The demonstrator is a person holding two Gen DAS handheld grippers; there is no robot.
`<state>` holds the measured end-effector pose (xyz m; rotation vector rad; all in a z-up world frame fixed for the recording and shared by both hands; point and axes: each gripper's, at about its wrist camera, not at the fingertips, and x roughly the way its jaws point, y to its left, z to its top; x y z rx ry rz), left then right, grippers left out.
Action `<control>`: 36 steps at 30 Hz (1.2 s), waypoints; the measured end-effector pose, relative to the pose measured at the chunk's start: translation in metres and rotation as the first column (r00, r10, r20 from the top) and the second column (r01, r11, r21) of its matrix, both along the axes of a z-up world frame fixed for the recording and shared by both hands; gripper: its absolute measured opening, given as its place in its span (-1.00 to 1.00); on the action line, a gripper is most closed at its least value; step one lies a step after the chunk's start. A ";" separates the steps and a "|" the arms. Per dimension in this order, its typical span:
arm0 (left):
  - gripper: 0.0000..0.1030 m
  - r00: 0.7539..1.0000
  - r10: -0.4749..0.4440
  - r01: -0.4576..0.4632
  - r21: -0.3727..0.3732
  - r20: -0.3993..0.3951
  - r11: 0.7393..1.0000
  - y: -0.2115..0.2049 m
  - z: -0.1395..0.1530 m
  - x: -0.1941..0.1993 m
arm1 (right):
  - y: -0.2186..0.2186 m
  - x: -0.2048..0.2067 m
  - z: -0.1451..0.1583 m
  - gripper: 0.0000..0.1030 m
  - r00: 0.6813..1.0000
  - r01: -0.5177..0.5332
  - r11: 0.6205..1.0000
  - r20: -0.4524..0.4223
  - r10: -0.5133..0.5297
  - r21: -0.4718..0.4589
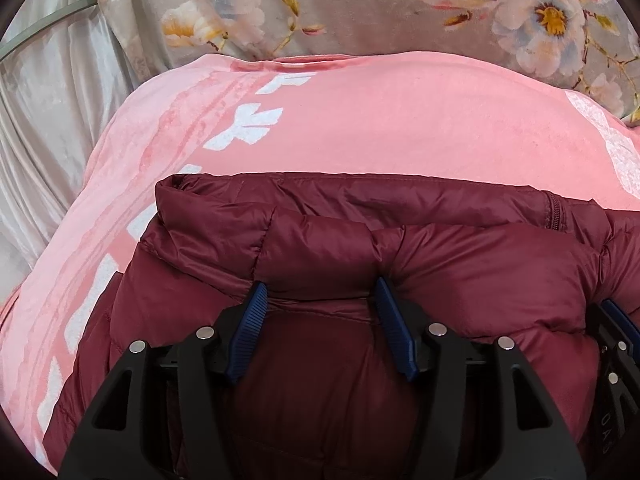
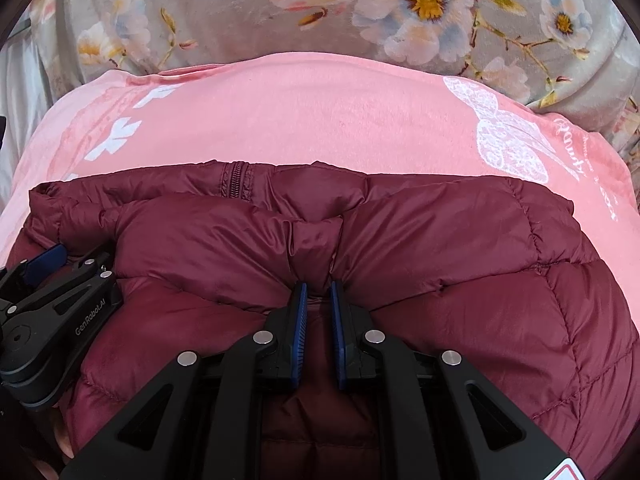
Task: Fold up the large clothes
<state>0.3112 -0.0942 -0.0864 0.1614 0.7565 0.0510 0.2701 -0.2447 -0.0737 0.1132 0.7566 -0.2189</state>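
**Both claws at the folded edge of the jacket**

At the near fold of the maroon puffer jacket (image 2: 440,280), the right claw (image 2: 319,286) has its blue pads drawn nearly together, pinching a ridge of the shiny shell. The left claw (image 1: 320,284) stands wide, its pads pressed into the padding with a bulge of fabric between them; it grips nothing firmly. The two claws sit just beside each other.

The jacket looks light, soft and springy, its slick shell likely to slide, so a hold on a stitched seam or the doubled edge should serve best. It is quilted, deep wine red, with a zipper (image 2: 236,180) at the far edge. It lies on a pink blanket (image 2: 320,112) with white prints, over a floral bedspread (image 2: 240,12) on the bed.
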 end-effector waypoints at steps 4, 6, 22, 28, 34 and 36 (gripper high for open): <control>0.08 1.000 0.003 -0.003 0.014 0.002 1.000 -0.001 0.000 0.000 | 0.002 0.001 0.000 -0.81 1.000 0.004 1.000 -0.003 -0.004 -0.015; 0.10 1.000 0.007 -0.007 0.021 0.003 1.000 -0.002 0.000 0.001 | 0.003 0.001 0.000 -0.81 1.000 0.007 1.000 -0.003 -0.007 -0.020; 0.22 1.000 0.004 -0.004 -0.021 -0.021 1.000 0.007 0.003 0.001 | -0.001 -0.006 0.004 -0.79 1.000 0.017 1.000 0.006 -0.017 0.022; 0.49 1.000 -0.021 0.018 -0.195 -0.016 0.981 0.077 0.025 -0.064 | 0.028 -0.096 0.024 -0.57 0.994 -0.065 0.989 0.091 0.053 0.131; 0.58 0.994 0.082 -0.100 -0.347 -0.068 0.932 0.156 0.017 -0.113 | 0.068 -0.146 0.006 -0.57 0.992 -0.106 0.979 0.091 0.091 0.173; 0.60 0.990 0.107 -0.136 -0.393 -0.095 0.909 0.176 0.012 -0.124 | 0.071 -0.154 0.002 -0.57 0.992 -0.101 0.975 0.099 0.083 0.198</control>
